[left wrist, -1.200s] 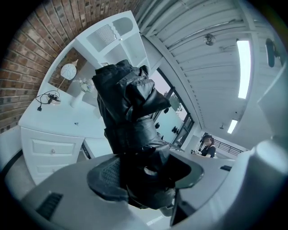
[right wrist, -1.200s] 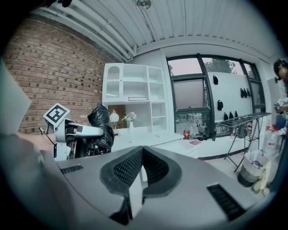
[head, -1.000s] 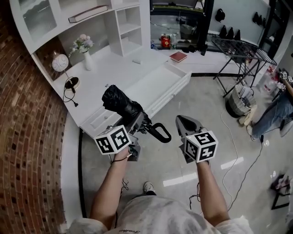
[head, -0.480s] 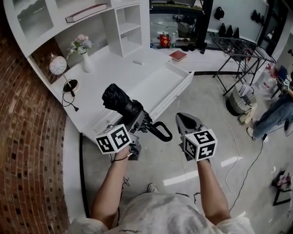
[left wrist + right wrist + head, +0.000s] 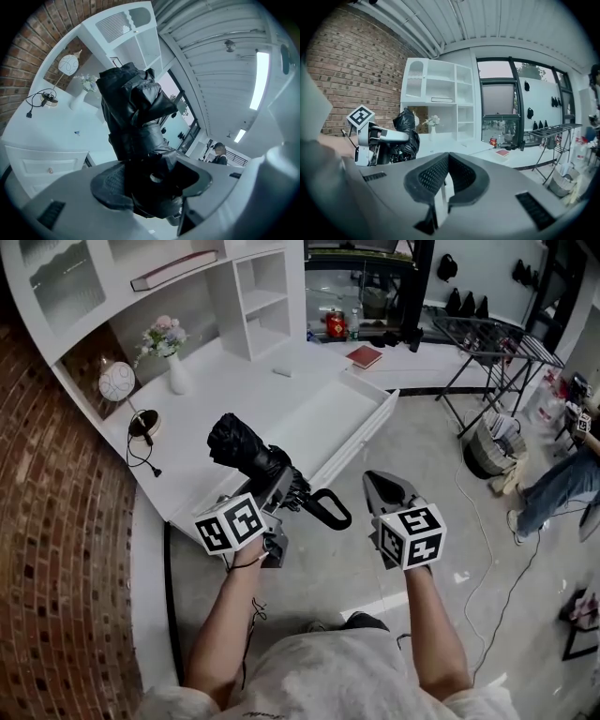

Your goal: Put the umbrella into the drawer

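The umbrella (image 5: 246,451), black and folded with its cloth bunched loosely, is clamped by the left gripper (image 5: 281,491); the jaws stand only as wide as the bundle they press on, and in the left gripper view the black cloth fills the gap between the pads and rises in front of the shelves (image 5: 136,28). Its curved handle (image 5: 328,510) sticks out from the jaws toward the right gripper (image 5: 386,488), near it but apart. The umbrella is in the air above the floor (image 5: 412,442), level with the person's hands, and in the head view its bunched end falls over the desk's near edge; it is not in the drawer (image 5: 328,418). The drawer is pulled out from the white desk (image 5: 216,390), with its white bottom bare, and lies beyond the umbrella and to its right in the head view. The right gripper is held beside the left one, its jaws together with nothing between them. On the desk stand a vase (image 5: 176,371) of flowers and a round lamp (image 5: 117,381) with a dark cord, and a red book (image 5: 366,356) lies at the far end. A brick wall (image 5: 56,521) runs along the left. A drying rack (image 5: 487,338) stands at the right, and a person's leg (image 5: 558,488) in jeans shows at the right edge
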`<state>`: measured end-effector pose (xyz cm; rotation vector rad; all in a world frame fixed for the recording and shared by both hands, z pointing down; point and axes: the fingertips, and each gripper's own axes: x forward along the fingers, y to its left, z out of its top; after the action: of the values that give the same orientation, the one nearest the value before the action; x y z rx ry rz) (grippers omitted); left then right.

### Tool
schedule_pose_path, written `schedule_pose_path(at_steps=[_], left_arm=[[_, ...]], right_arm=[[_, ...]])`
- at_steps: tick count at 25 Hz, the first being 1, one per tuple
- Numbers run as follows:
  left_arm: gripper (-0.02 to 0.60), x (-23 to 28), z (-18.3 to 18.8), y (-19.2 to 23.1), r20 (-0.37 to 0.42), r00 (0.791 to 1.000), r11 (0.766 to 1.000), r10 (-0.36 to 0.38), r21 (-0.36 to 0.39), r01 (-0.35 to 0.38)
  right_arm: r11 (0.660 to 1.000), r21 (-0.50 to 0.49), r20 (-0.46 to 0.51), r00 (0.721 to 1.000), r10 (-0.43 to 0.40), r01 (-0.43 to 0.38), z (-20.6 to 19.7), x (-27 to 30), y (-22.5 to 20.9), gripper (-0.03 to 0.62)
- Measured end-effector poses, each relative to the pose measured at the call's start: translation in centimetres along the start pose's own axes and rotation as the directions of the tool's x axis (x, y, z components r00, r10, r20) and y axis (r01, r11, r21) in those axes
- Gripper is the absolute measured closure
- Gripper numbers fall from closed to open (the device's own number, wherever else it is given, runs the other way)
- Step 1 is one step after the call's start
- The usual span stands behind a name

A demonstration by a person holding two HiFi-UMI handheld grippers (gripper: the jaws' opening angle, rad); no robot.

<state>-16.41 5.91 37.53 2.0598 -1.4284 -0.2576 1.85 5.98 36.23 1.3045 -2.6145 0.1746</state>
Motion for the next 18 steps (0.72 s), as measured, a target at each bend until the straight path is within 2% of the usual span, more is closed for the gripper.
schedule_pose_path(at_steps=[9, 18], left_arm=[[0.327, 2.1, 1.5, 1.1, 0.022, 1.000, 1.000, 0.008, 0.000, -0.008], [0.325, 7.0, 2.8, 2.3, 0.028, 0.999, 0.999, 0.039, 0.007, -0.039]], right_arm=[[1.000, 0.027, 0.006, 1.000, -0.004, 0.003, 0.1, 2.3, -2.3, 0.591], [0.998, 0.053, 0.017, 1.000, 0.015, -0.016, 0.0, 7.1, -6.4, 0.591]])
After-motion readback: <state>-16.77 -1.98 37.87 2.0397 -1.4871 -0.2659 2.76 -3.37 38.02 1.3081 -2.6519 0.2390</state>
